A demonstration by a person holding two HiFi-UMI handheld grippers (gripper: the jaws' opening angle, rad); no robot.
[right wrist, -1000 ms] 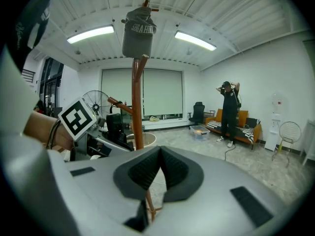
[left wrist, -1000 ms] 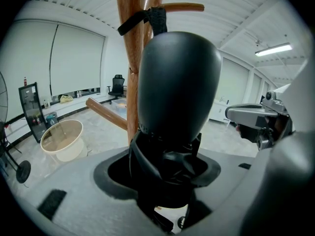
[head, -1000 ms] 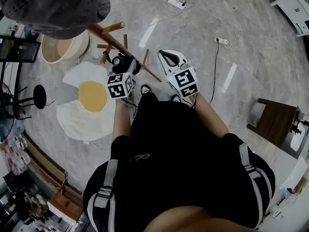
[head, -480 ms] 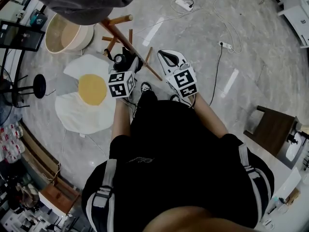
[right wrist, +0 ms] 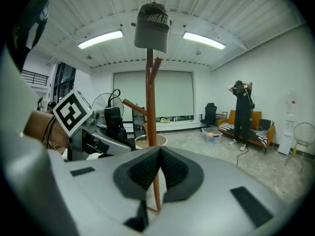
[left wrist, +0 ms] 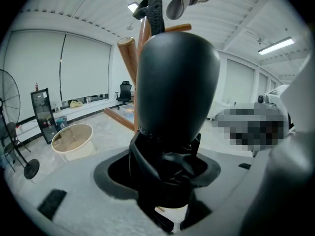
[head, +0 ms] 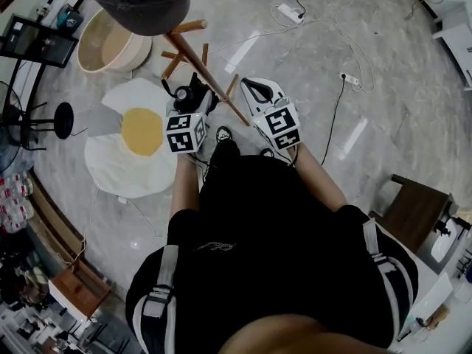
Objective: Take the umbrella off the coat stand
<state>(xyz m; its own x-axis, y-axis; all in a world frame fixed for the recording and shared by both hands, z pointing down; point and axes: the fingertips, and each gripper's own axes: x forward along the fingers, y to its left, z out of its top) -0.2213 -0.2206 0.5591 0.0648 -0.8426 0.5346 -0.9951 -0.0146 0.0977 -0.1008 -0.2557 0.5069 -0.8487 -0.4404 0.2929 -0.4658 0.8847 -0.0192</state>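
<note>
Little shifts: left gripper (left wrist: 165, 176) stays clamped on the black umbrella (left wrist: 176, 87); its strap (left wrist: 155, 14) seemingly still hooks the coat stand (head: 198, 59); right gripper (right wrist: 158, 154) pressed together, empty; unhooking remains.

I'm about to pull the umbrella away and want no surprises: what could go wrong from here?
1. The left gripper clamps the umbrella, but its strap looks hooked among the pegs of the coat stand; a sideways pull might tip the stand or shake off the cap on top.
2. The right gripper is shut and empty, so nothing steadies the stand.
</note>
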